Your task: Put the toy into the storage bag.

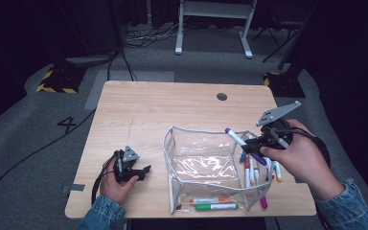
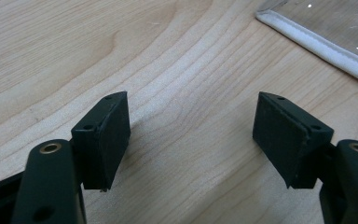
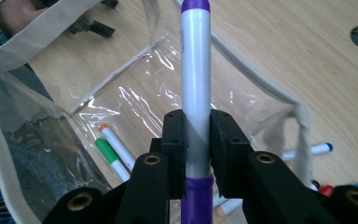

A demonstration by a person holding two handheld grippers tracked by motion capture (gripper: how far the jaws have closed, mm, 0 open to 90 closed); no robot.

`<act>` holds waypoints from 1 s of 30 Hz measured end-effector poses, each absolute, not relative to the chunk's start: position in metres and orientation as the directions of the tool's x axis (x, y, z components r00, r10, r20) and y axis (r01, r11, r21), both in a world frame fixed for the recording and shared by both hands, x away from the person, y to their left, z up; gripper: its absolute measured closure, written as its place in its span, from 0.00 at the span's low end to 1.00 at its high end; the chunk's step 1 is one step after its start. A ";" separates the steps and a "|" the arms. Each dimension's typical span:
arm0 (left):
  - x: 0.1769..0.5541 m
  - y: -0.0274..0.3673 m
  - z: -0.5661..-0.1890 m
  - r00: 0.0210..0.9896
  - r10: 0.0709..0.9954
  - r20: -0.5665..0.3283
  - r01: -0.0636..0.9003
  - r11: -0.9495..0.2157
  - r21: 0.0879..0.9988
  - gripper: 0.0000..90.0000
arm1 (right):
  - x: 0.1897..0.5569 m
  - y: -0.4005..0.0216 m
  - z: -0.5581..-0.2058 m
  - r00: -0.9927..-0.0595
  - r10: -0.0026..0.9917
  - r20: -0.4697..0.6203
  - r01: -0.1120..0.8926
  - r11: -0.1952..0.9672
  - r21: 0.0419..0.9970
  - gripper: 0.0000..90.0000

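Observation:
A clear plastic pouch (image 1: 199, 160) with white trim stands open on the wooden table (image 1: 148, 110). My right gripper (image 1: 255, 145) is shut on a purple marker (image 1: 243, 143), held over the pouch's right rim with the purple tip pointing left over the opening. In the right gripper view the purple marker (image 3: 196, 79) runs up between the two pads of my right gripper (image 3: 196, 154). An orange marker (image 3: 114, 144) and a green marker (image 3: 109, 156) lie beneath it beside the pouch. My left gripper (image 1: 141, 171) rests open on the table left of the pouch; my left gripper (image 2: 191, 135) holds nothing.
Several more markers (image 1: 256, 172) lie in a heap on the table right of the pouch, under my right hand. An orange and a green marker (image 1: 214, 203) lie at the pouch's front edge. A round hole (image 1: 222, 96) sits near the table's far side.

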State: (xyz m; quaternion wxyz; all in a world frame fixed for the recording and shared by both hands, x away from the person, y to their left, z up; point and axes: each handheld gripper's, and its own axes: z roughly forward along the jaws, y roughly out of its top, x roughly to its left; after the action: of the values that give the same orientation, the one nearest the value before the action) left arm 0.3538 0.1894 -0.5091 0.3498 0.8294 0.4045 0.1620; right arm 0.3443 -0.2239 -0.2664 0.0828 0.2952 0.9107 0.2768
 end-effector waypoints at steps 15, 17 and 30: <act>0.354 0.189 -0.509 0.621 0.784 -0.016 0.558 -0.427 0.711 0.31 | 0.352 -0.168 -0.306 -0.904 0.426 0.049 0.403 0.805 0.436 0.85; 0.354 0.189 -0.509 0.621 0.784 -0.019 0.559 -0.426 0.712 0.31 | 0.352 -0.164 -0.311 -0.908 0.415 0.052 0.397 0.816 0.419 0.85; 0.354 0.189 -0.509 0.621 0.784 -0.017 0.558 -0.427 0.712 0.31 | 0.355 -0.142 -0.347 -0.930 0.349 0.118 0.368 0.868 0.334 0.85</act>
State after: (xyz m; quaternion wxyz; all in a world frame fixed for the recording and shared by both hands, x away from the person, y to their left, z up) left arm 0.3539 0.1894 -0.5092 0.3507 0.8292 0.4045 0.1609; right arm 0.3550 -0.1415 -0.3469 -0.0267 0.1855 0.9661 0.1778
